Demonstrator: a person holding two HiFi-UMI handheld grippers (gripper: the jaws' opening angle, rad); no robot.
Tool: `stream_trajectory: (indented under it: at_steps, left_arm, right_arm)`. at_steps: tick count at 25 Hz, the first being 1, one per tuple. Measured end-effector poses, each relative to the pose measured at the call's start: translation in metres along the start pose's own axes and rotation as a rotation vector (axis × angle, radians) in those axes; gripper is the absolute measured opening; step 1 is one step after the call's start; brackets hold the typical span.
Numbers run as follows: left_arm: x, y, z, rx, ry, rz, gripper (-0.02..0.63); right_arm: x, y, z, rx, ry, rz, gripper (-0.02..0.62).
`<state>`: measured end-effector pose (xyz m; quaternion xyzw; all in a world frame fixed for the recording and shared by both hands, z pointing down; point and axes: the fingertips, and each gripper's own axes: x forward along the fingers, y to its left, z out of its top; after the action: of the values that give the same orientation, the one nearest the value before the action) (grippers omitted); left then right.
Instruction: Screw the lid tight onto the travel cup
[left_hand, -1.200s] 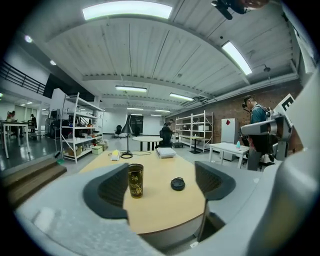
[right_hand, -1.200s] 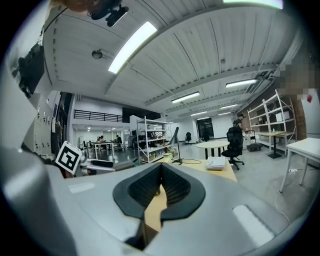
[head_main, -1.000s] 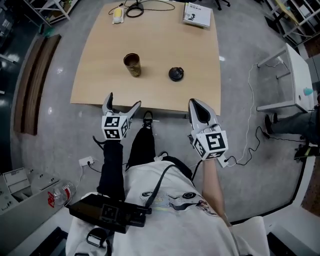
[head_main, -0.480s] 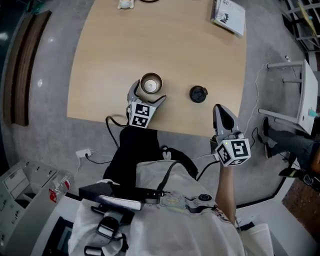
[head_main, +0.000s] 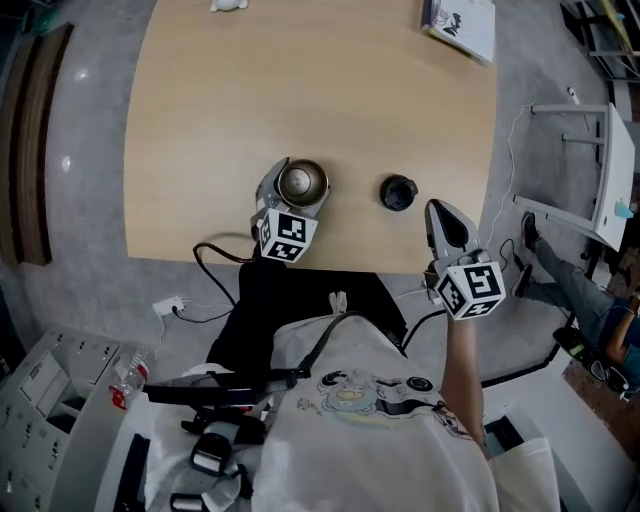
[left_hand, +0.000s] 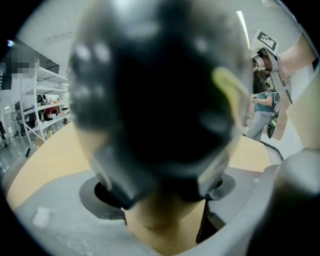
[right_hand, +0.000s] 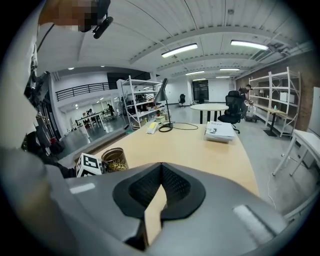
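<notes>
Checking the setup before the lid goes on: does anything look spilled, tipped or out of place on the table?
Nothing stands out. The travel cup stands upright near the front edge of the table, the lid lies apart beside it, and no spill shows.

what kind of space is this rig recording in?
Probably an open-plan lab or workshop-style office: bare concrete floor, white metal shelving racks, long ceiling strip lights, and an office chair at a round table.
</notes>
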<state>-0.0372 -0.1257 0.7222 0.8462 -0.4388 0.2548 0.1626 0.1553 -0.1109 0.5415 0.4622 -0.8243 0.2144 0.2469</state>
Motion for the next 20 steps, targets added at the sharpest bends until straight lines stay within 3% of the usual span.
stream_trajectory:
  at_steps: [3,7,9,15,16,17,18,20]
  left_arm:
    - [0.004,0.002,0.001,-0.002,0.012,-0.019,0.411]
    - [-0.002,0.003,0.022,-0.175,-0.045,-0.071,0.396]
    - [-0.008,0.0,0.039,-0.225,-0.09,-0.076,0.396]
    - [-0.042,0.004,0.114,-0.2,-0.266,-0.051,0.396]
    - [-0.05,0.007,0.127,-0.186,-0.293,-0.038,0.396]
    - [-0.057,0.01,0.138,-0.165,-0.312,-0.027,0.396]
    - [-0.064,0.01,0.146,-0.136,-0.326,-0.018,0.396]
    - [-0.074,0.01,0.156,-0.075,-0.332,-0.005,0.396]
  right_arm:
    - [0.005,-0.01,-0.019,0.003,0.043,-0.003,-0.003]
    - [0.016,-0.011,-0.054,-0.082,0.139,0.033,-0.003]
    - [0.024,-0.014,-0.064,-0.103,0.16,0.05,-0.003]
    - [0.057,-0.02,-0.096,-0.254,0.273,0.108,-0.002]
    - [0.064,-0.019,-0.106,-0.277,0.319,0.134,0.1]
    - [0.07,-0.019,-0.119,-0.311,0.38,0.164,0.272]
    - [0.075,-0.018,-0.133,-0.364,0.445,0.194,0.343]
    - [0.086,-0.018,-0.159,-0.489,0.56,0.247,0.409]
